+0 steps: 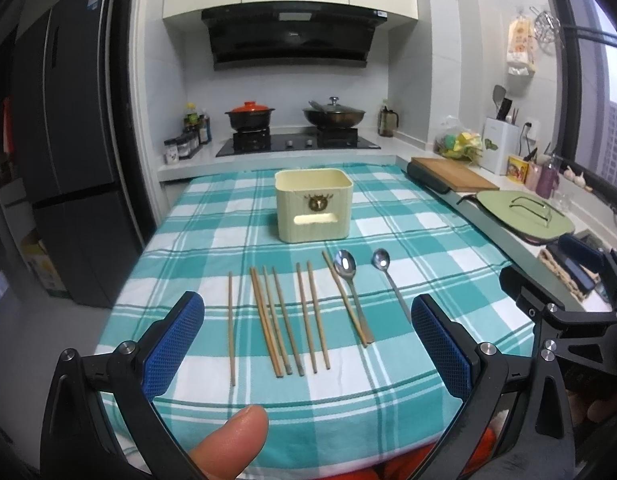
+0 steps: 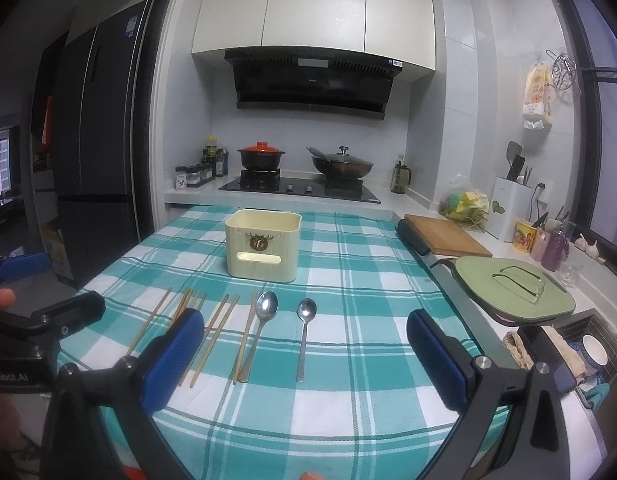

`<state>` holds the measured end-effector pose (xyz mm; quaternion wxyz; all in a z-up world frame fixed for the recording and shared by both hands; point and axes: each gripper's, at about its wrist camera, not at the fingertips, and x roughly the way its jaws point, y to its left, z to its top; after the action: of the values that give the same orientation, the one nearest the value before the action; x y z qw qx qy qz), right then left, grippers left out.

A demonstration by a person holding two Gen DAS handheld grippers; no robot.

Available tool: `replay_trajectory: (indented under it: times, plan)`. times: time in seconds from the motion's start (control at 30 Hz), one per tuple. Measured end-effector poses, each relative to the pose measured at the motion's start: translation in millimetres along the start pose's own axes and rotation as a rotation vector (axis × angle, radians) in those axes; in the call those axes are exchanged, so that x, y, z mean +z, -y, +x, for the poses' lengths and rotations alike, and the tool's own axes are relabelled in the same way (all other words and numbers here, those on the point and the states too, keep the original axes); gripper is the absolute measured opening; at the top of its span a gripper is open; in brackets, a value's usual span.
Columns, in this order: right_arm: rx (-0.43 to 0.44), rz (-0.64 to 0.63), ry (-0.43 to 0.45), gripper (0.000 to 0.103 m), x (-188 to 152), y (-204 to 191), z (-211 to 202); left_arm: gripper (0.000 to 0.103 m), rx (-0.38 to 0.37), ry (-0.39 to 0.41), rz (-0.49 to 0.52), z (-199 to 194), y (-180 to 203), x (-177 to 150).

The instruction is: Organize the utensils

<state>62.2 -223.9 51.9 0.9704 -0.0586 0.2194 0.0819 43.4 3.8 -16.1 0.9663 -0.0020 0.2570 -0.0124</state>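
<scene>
Chopsticks [image 1: 276,320], spoons [image 1: 350,292] lie before box [image 1: 313,205].

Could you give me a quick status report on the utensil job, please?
Left gripper and right gripper open, empty. Chopsticks and two spoons flat on cloth, holder empty. Nothing blocking.

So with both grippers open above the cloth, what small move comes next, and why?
Probably lower the right gripper over the small spoon, which lies alone right beneath it; the cream bin looks empty and nothing is held.
</scene>
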Motion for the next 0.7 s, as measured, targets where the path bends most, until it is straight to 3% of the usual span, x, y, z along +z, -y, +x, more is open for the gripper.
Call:
replay_trajectory:
  times: [0.23, 0.5, 0.7]
  plan:
    - [-0.002, 0.004, -0.016, 0.103, -5, 2, 3, 0.103, 0.001, -0.005, -0.026, 4, -9, 3]
    - [-0.017, 0.008, -0.016, 0.103, -4, 3, 5, 0.103, 0.060, -0.026, 0.011, 14, -8, -3]
    - [-0.011, 0.002, -0.045, 0.103, -6, 2, 22, 0.103, 0.059, -0.071, -0.054, 34, -25, -9]
